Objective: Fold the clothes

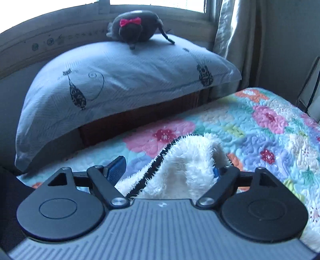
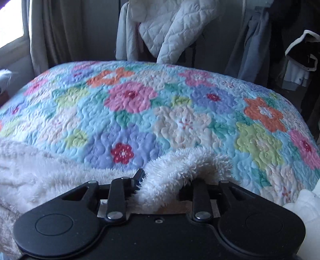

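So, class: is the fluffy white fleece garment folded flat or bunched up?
Bunched: the fluffy white fleece garment humps up off the floral quilt.

No readable text, label, brand or number can be made out; the dark prints on the pillow [image 1: 124, 84] stay illegible.

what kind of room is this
Most likely a bedroom. A floral quilt covers what looks like a bed, a pillow sits at its head under a curtained window, and jackets hang along the far wall.
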### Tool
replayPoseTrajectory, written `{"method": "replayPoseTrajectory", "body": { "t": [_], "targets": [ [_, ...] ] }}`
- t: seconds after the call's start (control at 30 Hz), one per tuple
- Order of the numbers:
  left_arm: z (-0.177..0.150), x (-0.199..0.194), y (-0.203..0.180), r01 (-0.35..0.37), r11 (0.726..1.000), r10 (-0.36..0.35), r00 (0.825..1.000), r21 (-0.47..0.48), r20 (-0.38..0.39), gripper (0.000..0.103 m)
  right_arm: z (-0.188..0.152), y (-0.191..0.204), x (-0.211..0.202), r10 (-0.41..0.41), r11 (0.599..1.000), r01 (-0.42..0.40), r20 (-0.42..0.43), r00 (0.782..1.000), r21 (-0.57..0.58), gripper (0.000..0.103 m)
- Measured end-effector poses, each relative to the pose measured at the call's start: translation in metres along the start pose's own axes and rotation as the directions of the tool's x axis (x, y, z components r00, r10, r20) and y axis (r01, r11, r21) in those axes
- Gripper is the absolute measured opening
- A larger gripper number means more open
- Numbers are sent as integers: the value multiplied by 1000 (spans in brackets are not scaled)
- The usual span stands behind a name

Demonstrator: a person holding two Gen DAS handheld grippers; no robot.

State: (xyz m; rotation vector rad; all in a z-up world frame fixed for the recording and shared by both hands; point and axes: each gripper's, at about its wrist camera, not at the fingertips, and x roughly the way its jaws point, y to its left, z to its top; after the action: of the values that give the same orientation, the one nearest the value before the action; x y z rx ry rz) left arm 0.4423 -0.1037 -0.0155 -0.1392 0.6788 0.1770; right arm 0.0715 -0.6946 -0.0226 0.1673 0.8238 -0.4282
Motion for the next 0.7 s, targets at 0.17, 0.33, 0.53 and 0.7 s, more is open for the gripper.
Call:
{"method": "replayPoseTrajectory", "body": {
  "t": [0.17,0.33,0.53,0.7],
  "targets": [
    [-9,-36,-3,61,989,-77,990,136,119,83,-14,-13,-47,113,976,-136,133,985,171,57],
    [-27,-64,-16,258,936,-270,963,241,18,91,-32,-14,-75,146,945,-206,233,961,256,66],
    [-71,-42,-54,330,878,-294,943,347,-153,95,-78,50,-71,193,979,-199,125,973,39,69],
    [-80,-33,-84,272,845,-294,956,461,-26,5,-111,60,-57,220,973,-222,46,974,56,69]
  ]
}}
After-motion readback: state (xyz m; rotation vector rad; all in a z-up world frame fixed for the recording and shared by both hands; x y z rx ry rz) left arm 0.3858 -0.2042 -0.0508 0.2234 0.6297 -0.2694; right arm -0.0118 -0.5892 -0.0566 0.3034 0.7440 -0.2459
